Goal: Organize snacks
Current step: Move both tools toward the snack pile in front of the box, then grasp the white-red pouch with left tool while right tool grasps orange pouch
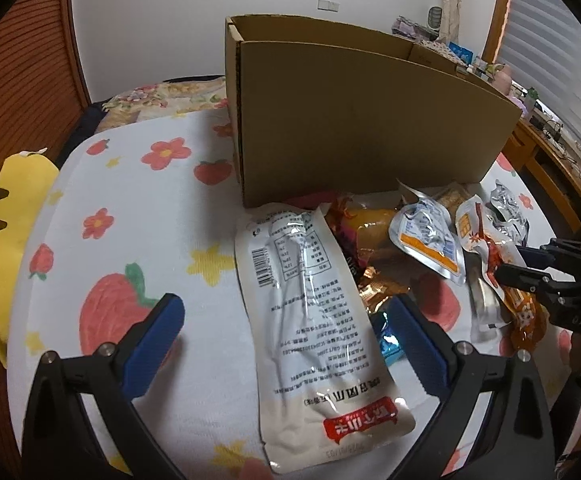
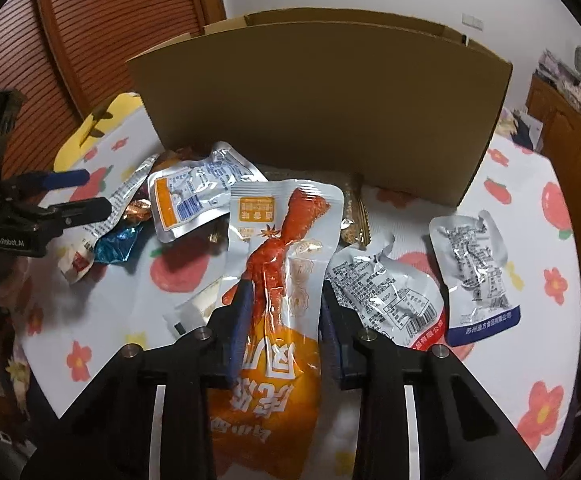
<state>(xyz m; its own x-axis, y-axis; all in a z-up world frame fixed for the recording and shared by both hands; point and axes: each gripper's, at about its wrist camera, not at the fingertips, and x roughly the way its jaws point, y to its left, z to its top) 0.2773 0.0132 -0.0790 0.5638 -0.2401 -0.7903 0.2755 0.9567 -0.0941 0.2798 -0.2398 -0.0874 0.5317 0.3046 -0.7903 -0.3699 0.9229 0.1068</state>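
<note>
My left gripper (image 1: pixel 286 320) is open, its blue pads on either side of a long white snack pouch (image 1: pixel 314 320) lying on the flowered cloth. My right gripper (image 2: pixel 286 304) has its jaws closed against an orange chicken-foot pouch (image 2: pixel 282 264); it also shows in the left wrist view (image 1: pixel 502 264). Behind both stands an open cardboard box (image 1: pixel 354 116), also in the right wrist view (image 2: pixel 322 100). A silver-orange pouch (image 2: pixel 194 192), a blue wrapper (image 2: pixel 118 244) and two silver pouches (image 2: pixel 386 292) (image 2: pixel 478 276) lie around.
A flowered cloth (image 1: pixel 130 208) covers the surface. A yellow cushion (image 1: pixel 6 240) lies at the left. A wooden desk (image 1: pixel 550 160) with clutter stands at the right. A wooden slatted door (image 2: pixel 110 28) is behind. My left gripper shows in the right wrist view (image 2: pixel 82 192).
</note>
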